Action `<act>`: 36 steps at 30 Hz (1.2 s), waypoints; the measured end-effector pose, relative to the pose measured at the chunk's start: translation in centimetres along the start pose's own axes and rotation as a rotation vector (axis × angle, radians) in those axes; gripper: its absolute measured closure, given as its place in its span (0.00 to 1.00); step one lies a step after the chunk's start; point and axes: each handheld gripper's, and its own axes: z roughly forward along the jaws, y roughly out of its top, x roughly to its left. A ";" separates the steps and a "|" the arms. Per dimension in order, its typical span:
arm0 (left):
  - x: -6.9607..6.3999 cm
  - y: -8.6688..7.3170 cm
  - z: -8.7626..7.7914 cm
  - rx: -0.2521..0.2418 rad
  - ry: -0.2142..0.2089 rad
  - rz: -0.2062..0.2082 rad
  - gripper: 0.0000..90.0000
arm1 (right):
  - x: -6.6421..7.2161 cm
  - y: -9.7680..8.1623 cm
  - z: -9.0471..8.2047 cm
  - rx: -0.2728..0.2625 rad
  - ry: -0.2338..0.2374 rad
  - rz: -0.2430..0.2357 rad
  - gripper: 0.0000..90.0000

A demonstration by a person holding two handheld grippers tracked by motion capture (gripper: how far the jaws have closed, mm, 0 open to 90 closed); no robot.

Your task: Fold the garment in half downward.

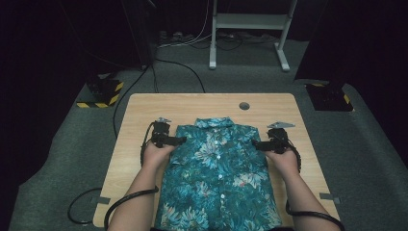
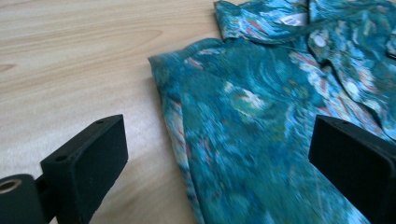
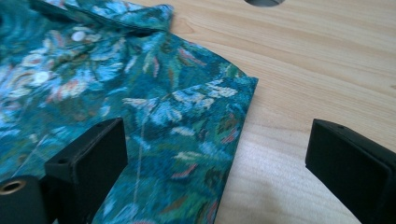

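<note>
A teal floral shirt [image 1: 219, 168] lies flat and buttoned on the wooden table [image 1: 134, 115], collar toward the far edge. My left gripper [image 1: 179, 140] sits at the shirt's left shoulder, jaws open. In the left gripper view the shirt's folded side edge [image 2: 177, 121] runs between the two black jaws, untouched. My right gripper [image 1: 256, 143] sits at the right shoulder, jaws open. In the right gripper view the shirt's shoulder corner [image 3: 233, 98] lies between its jaws, with bare wood [image 3: 299, 93] to the right of it.
A round cable hole [image 1: 244, 106] sits in the table near the far edge. Cables trail from both grippers off the near edge. Beyond the table are a white stand base [image 1: 248, 29] and yellow-black striped bases [image 1: 101, 94] on grey carpet.
</note>
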 end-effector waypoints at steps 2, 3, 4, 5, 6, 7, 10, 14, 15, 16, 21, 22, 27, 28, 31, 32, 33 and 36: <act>0.2 0.3 0.4 0.007 0.007 -0.007 0.07 | -0.2 0.2 0.5 0.010 0.000 0.016 0.08; 0.2 0.3 0.4 0.007 0.007 -0.007 0.07 | -0.3 0.3 0.8 0.023 -0.005 0.021 0.09; 0.3 0.6 0.7 0.016 0.010 -0.014 0.08 | -0.3 0.3 1.1 0.030 -0.008 0.023 0.09; 0.3 0.6 0.7 0.016 0.010 -0.014 0.09 | -0.3 0.3 1.1 0.030 -0.008 0.023 0.09; 0.3 0.7 0.8 0.013 0.003 -0.020 0.11 | -0.5 0.4 1.6 0.043 -0.015 0.029 0.16; 0.3 0.8 1.3 0.027 0.002 -0.024 0.12 | -0.6 0.5 1.9 0.055 -0.017 0.033 0.18; 0.3 0.7 1.7 0.047 0.008 -0.017 0.15 | -0.8 0.7 2.8 0.083 -0.014 0.053 0.25; 0.7 0.5 1.9 0.027 0.020 -0.042 0.21 | -0.5 1.1 3.6 0.095 0.001 0.068 0.30; 0.7 0.5 1.9 0.027 0.020 -0.042 0.22 | -0.4 1.1 3.8 0.097 -0.002 0.061 0.30; 0.6 0.5 1.9 0.028 0.032 -0.039 0.24 | -0.2 1.2 3.9 0.091 -0.006 0.060 0.31; -0.4 0.7 2.4 0.034 0.071 -0.002 0.34 | 0.5 1.4 4.1 0.086 0.001 0.047 0.46; -0.4 0.7 2.4 0.034 0.071 -0.002 0.38 | 0.6 1.3 4.1 0.081 -0.003 0.047 0.50; -2.0 0.5 2.5 0.047 0.165 0.049 0.59 | 1.0 1.0 3.9 0.065 -0.044 0.059 0.70; -2.2 0.5 2.5 0.050 0.177 0.057 0.65 | 1.1 1.0 3.8 0.066 -0.055 0.073 0.77; -2.6 0.4 2.5 0.054 0.193 0.063 0.79 | 1.5 1.0 3.9 0.074 -0.057 0.088 0.90; -2.7 0.4 2.5 0.055 0.189 0.055 0.79 | 1.5 1.0 3.9 0.074 -0.057 0.088 0.90; -2.8 0.3 2.5 0.053 0.177 0.045 0.90 | 2.1 1.2 4.0 0.086 -0.058 0.074 0.96; -3.2 0.1 2.6 0.047 0.177 0.028 0.98 | 2.8 1.4 4.2 0.106 -0.053 0.074 0.97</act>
